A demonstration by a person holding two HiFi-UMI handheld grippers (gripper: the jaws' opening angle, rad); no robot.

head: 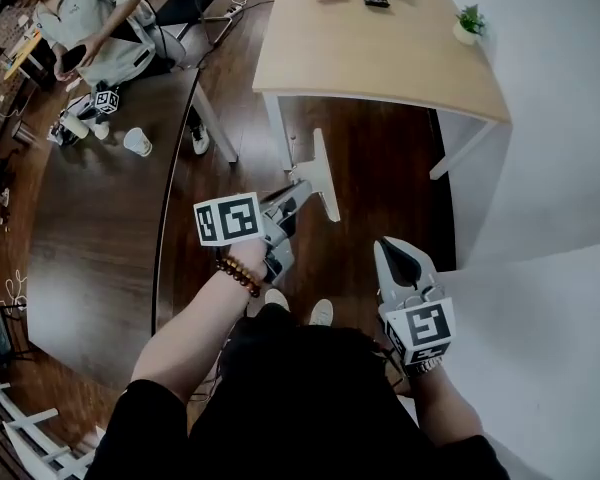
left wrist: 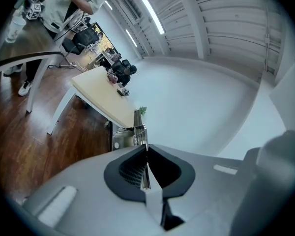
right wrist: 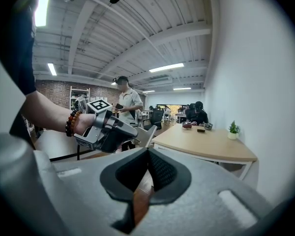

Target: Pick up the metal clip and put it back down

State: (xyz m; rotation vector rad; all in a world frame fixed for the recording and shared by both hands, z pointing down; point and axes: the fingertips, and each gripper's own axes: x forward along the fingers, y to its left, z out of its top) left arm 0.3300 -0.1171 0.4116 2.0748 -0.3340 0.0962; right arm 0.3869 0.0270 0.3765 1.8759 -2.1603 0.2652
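Left jaws pinch metal clip (left wrist: 140, 132); right closed

Overall light: bright, even indoor light; head view duller and more muted
Source: ceiling strip lights (right wrist: 166, 67) overhead
Glare: white wall (left wrist: 196, 102) washed out, almost featureless; lamp at top left of right gripper view blown out
Sheen: wooden floor (head: 370, 168) carries soft reflections
Shadows: soft, faint under beige table (head: 380, 38)
Distortion: heavy fisheye in all views, table edges bow; gripper views have black vignetted corners
Focus: left gripper (left wrist: 143, 146) body soft near lens; metal clip (left wrist: 140, 129) in its jaws fairly crisp
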